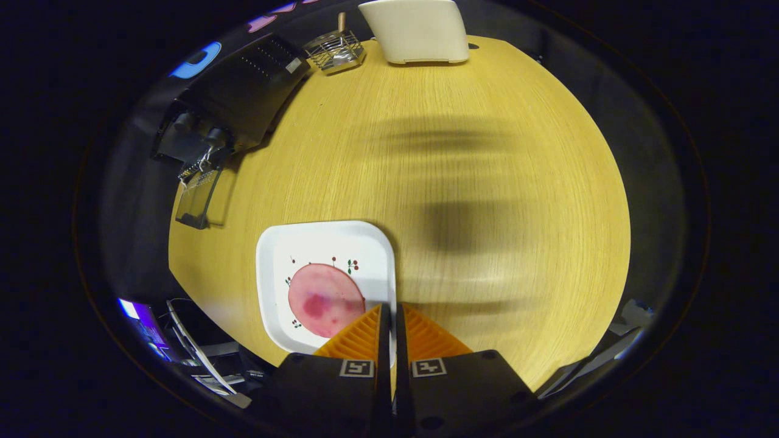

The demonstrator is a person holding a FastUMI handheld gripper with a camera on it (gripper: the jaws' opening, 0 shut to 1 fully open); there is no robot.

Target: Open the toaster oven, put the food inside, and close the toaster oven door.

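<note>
A white square plate lies on the wooden table, carrying a round pink slice of food. My gripper hangs over the plate's right rim. Its fingers are nearly together, and a thin strip of the rim shows between them, so it is shut on the plate's edge. The black toaster oven stands at the table's far left. Its glass door is folded down open toward the table, and a wire rack shows at its mouth.
A small wire basket and a cream-coloured appliance stand at the table's far edge. A wide stretch of bare wood lies between the plate and the oven. Dark gear sits below the table's near-left edge.
</note>
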